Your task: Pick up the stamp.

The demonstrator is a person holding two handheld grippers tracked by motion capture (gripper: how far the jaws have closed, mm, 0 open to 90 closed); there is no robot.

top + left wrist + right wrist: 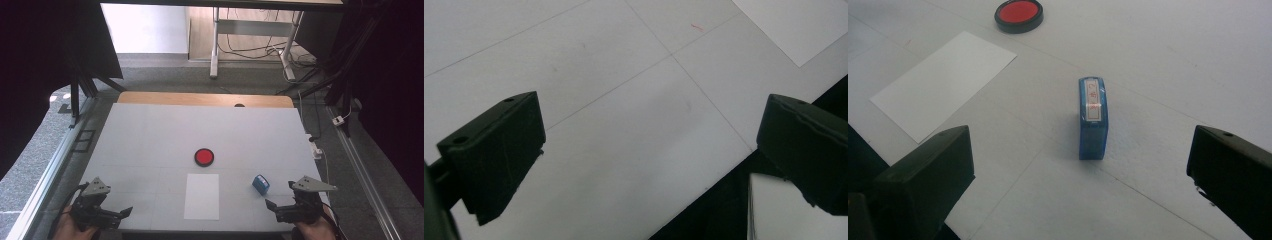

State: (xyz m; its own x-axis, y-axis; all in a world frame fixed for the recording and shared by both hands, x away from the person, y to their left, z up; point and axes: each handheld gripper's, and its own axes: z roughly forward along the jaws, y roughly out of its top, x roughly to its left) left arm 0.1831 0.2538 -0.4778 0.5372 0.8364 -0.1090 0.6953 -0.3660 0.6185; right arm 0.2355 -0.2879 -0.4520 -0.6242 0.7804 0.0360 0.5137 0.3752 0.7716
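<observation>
At the near left corner of the desk (150, 130), the left tool (117, 214) hovers with its jaws spread wide and nothing between them; its own view looks down on bare grey desk surface and one corner of the white sheet of paper (796, 25). It seems to be waiting rather than working.

Moving right, the sheet of paper (202, 196) lies flat near the front edge, in the middle, blank as far as can be seen. Just beyond it, a little farther from the person, sits the round ink pad (204, 157), a red disc in a black rim, uncovered.

Farther right, the blue stamp (260, 184) lies on the desk, apart from the paper and well apart from the pad. In the right gripper view the stamp (1093, 117) lies on its side with a white label strip facing up; the strip carries small red marks, too small to read. No brand shows on the pad or the paper.

At the near right corner, the right tool (274, 205) is also open and empty, its jaws pointed at the stamp, which lies a little ahead of them and between their lines.

This looks like the very start: the reach for the stamp. The next move likely calls for easing the right tool forward, turning it so the jaws straddle the stamp's narrow blue body, and closing squarely so it doesn't skid or twist. Inking on the red pad and pressing on the paper would follow.
</observation>
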